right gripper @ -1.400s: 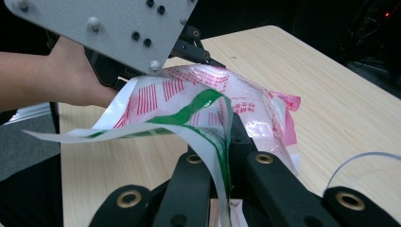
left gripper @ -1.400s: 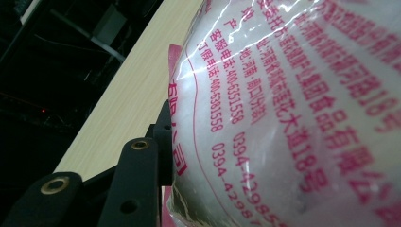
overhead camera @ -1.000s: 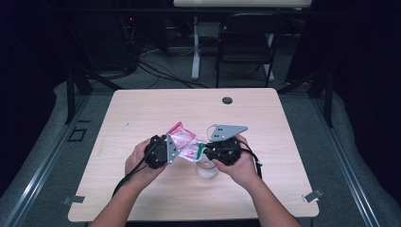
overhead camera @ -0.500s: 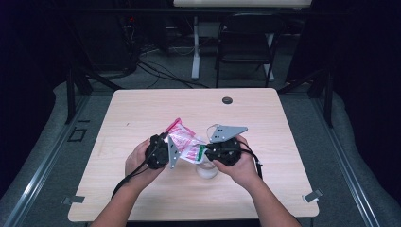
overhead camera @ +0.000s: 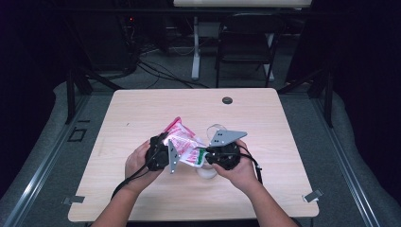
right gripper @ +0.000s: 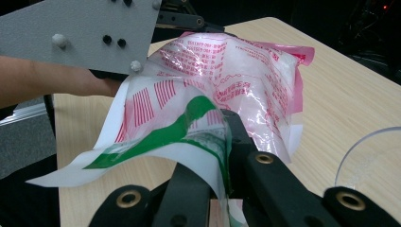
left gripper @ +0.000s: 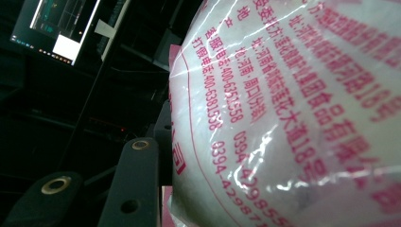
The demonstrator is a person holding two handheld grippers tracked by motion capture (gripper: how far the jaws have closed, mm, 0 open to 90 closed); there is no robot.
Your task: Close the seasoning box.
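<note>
A clear plastic bag (overhead camera: 183,142) with red print and white powder hangs above the table between both grippers. My left gripper (overhead camera: 171,152) is shut on its left side; in the left gripper view the bag (left gripper: 293,113) bulges over one black finger (left gripper: 135,184) and hides the other. My right gripper (overhead camera: 207,156) is shut on the bag's flat green-striped edge (right gripper: 189,123), with the jaws (right gripper: 226,156) pinched together on the film. The left gripper's grey plate (right gripper: 80,28) shows beyond the bag (right gripper: 227,75). A clear glass (right gripper: 378,161) stands on the table just beside the right jaws.
The wooden table (overhead camera: 142,109) has bare surface to the left, right and far side of the hands. A black grommet (overhead camera: 227,100) sits near its far edge. A folding chair (overhead camera: 246,42) and cables lie on the floor beyond the table.
</note>
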